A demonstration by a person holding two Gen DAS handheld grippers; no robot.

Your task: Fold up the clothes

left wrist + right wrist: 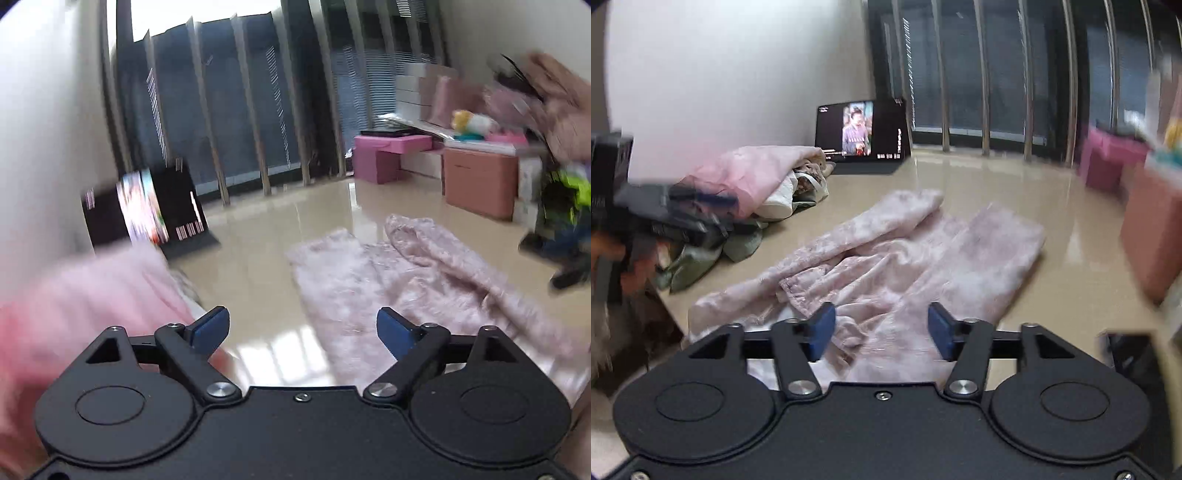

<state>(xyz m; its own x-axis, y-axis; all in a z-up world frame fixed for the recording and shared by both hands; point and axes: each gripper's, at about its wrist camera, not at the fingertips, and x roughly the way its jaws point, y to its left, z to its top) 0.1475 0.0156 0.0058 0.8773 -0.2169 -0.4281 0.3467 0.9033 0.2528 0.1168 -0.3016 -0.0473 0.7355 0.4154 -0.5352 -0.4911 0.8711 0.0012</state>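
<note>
- Pink boxes (384,155) and a brown cabinet (480,181) are standing by the barred window (229,110); contents unseen.
- Pink fleecy trousers (886,258) are lying crumpled on the glossy beige floor (258,236).
- A clothes pile (757,192) and playing tablet (860,129) are sitting beside them.
- Left gripper (303,330) and right gripper (882,330) are hovering, jaws spread, empty.

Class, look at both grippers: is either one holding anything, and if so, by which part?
Nothing is held. The left gripper and right gripper are both open, with the pink trousers lying loose on the floor.
</note>
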